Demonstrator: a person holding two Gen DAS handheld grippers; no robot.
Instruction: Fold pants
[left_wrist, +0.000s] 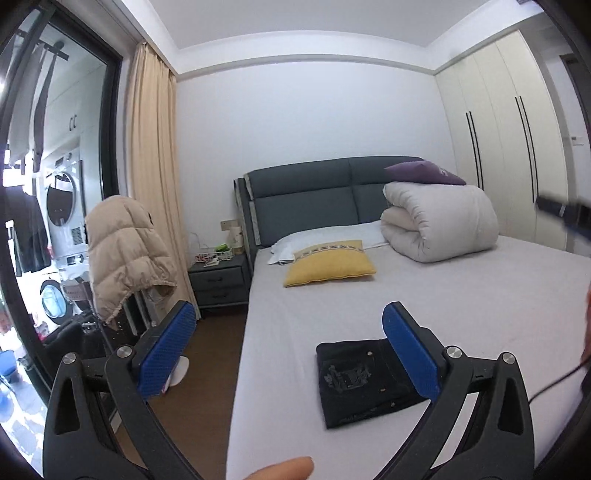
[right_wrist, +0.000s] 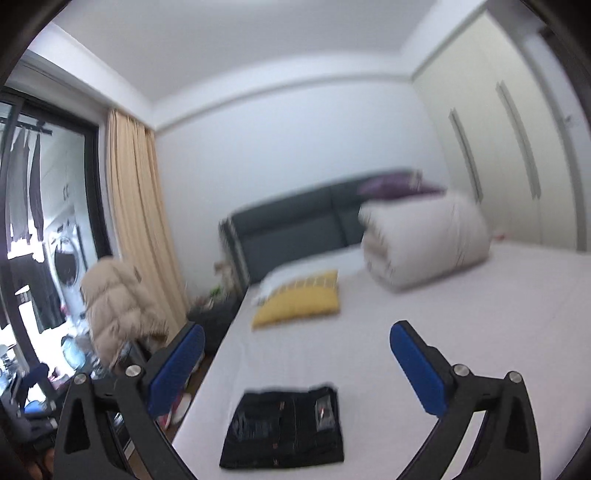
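Both claws wide open, nothing between the pads. Left gripper (left_wrist: 290, 347) looks out over the bed (left_wrist: 461, 306), nearly level; its right pad overlaps the pants in the picture, but the pads grip nothing. Right gripper (right_wrist: 297, 363) likewise clear of the cloth; that view is motion-blurred.

Pants (left_wrist: 365, 384) lie as a compact dark rectangle on the sheet near the bed's left edge, well apart from the yellow cushion (left_wrist: 328, 264) and the rolled duvet (left_wrist: 439, 221). Also visible in the right view (right_wrist: 286, 430), framed between the fingers.

Status, my read: folding looks done. Bundle is squared, layers stacked, no leg or waistband trailing that I can see. Edges slightly uneven on the near side, minor.

Left to do: probably nothing, maybe a tidy-up press on the top layer.
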